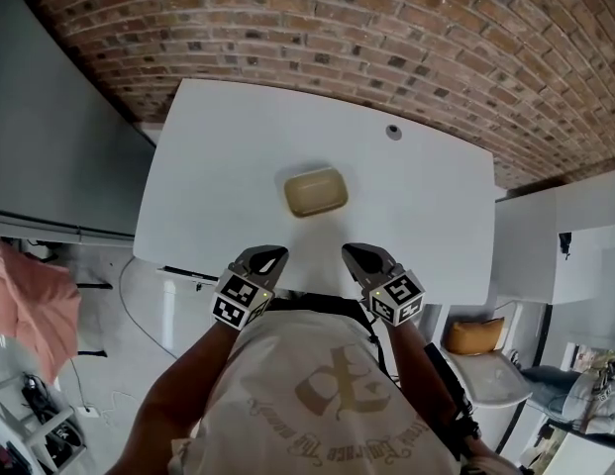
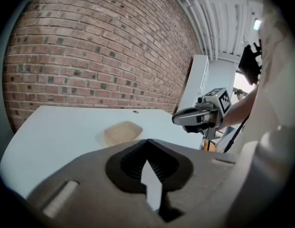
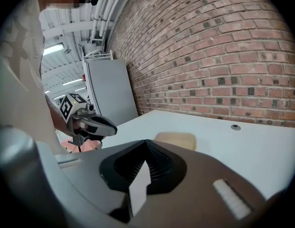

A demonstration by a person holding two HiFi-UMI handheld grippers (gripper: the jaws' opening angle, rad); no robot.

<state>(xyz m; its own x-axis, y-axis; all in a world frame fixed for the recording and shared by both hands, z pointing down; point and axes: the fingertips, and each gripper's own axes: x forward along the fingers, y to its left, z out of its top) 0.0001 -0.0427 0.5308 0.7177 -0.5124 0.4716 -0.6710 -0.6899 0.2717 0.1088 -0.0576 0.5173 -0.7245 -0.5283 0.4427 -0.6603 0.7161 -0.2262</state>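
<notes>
Jaws closed and empty on left gripper [image 1: 274, 254] and right gripper [image 1: 353, 251], near tan dish [image 1: 315, 192]

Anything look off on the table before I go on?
Nothing stands out. The tan dish sits flat in the middle of the table, with nothing spilled around it and no damage visible. The left tongs and right tongs hang shut and empty over the near edge.

The person wears a cream T-shirt [image 1: 287, 394] with a tan printed emblem. The left tool [image 1: 270, 256] and right tool [image 1: 358, 253] are grey with black ribbed pads [image 2: 162, 166], each bearing a black-and-white marker cube [image 1: 241, 298].
</notes>
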